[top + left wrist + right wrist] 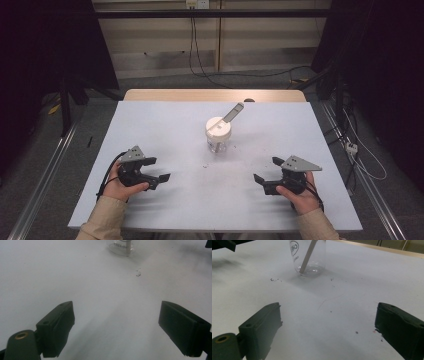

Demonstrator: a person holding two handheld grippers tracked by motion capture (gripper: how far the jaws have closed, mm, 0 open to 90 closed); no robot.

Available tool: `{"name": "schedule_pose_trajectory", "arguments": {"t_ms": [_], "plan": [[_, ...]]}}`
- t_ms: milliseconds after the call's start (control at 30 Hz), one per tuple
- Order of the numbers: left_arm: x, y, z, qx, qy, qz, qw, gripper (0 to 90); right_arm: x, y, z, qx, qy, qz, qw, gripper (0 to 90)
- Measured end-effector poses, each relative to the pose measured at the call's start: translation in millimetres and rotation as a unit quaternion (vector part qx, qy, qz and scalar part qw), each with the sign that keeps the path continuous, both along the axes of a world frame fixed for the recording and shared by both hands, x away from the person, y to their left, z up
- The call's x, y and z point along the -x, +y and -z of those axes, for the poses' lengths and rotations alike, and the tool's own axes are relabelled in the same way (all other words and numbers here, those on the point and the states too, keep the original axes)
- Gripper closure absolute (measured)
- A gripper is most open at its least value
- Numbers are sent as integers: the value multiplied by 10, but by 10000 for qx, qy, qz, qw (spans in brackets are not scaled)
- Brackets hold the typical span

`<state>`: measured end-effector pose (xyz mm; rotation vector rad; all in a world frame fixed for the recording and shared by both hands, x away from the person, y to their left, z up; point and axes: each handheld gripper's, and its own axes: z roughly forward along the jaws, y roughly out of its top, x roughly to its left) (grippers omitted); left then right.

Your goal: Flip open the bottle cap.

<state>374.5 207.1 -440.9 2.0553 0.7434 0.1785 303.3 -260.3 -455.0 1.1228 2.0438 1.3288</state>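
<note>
Fingers on your left gripper (157, 169) and right gripper (268, 170) are spread wide, holding nothing, both low over the white tabletop (165, 125). Between and beyond them, mid-tabletop, stands a clear plastic cup (219, 135) with a white lid (218, 127). Its flat stick (233, 113) leans up toward the far right. Your right gripper view shows the stick (308, 255) reaching the cup's base; your left gripper view shows dark specks (138, 273) near the cup (121, 247).

Cup (121, 246) lettering cut off

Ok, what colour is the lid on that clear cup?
White lid on the clear plastic cup; best in the high view.
</note>
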Motion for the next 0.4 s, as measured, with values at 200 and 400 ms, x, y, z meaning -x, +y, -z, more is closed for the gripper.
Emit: {"name": "schedule_pose_trajectory", "arguments": {"t_ms": [200,400], "plan": [[52,82,17,-11,-22,-54,10000,129,56,-65,8,32,36,52,10000,65],[56,112,35,19,-14,-88,10000,115,73,-111,16,121,75,144,9998,64]]}}
